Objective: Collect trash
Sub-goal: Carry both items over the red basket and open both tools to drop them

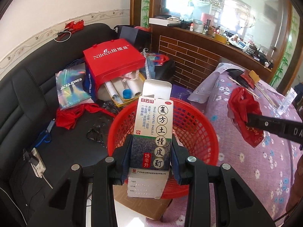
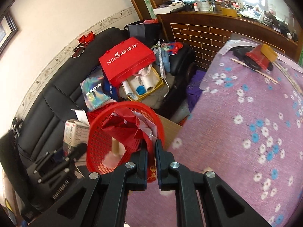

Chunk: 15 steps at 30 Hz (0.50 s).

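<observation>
My left gripper (image 1: 152, 151) is shut on a tall medicine carton (image 1: 153, 132) with its top flap open, held upright over the near rim of a red mesh basket (image 1: 197, 128). My right gripper (image 2: 151, 147) is shut on a crumpled red wrapper (image 2: 130, 124), which hangs over the red mesh basket (image 2: 98, 132) in the right wrist view. In the left wrist view the same red wrapper (image 1: 244, 111) shows at the right, above the purple cloth. The medicine carton (image 2: 75, 132) and the left gripper's fingers (image 2: 75, 152) appear left of the basket.
A black sofa (image 1: 28, 87) carries a red Nilrich bag (image 1: 113, 58), a Jack & Jones pouch (image 1: 73, 89) and paper rolls. A table with a purple flowered cloth (image 2: 246, 132) stands to the right, with a red box (image 2: 255, 58) and sticks at its far end. A brick-faced counter (image 1: 189, 51) is behind.
</observation>
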Tool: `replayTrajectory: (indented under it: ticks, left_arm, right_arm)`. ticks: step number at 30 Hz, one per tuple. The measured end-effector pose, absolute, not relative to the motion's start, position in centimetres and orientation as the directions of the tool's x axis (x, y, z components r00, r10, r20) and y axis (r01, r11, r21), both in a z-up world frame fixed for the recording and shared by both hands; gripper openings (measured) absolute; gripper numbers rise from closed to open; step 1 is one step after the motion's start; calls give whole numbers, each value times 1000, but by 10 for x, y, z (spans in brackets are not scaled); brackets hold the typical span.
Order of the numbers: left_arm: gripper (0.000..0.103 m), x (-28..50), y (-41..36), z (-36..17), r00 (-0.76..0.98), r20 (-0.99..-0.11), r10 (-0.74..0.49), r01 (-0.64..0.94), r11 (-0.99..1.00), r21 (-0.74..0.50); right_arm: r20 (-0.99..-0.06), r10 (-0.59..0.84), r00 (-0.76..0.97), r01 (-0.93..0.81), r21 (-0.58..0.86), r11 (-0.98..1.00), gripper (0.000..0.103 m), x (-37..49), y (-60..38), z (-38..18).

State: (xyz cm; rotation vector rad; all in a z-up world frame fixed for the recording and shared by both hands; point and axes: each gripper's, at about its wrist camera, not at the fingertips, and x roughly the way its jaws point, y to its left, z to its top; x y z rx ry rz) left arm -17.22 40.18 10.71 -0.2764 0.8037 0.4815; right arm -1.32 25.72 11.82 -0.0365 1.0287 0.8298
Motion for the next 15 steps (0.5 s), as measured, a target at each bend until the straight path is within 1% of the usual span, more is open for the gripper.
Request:
replayTrajectory:
  ticks: [15]
  left_arm:
    - [35, -157, 406, 94, 567, -758, 321, -517, 856, -24]
  right_arm:
    - [-774, 608, 177, -570, 423, 705, 9, 15, 287, 101]
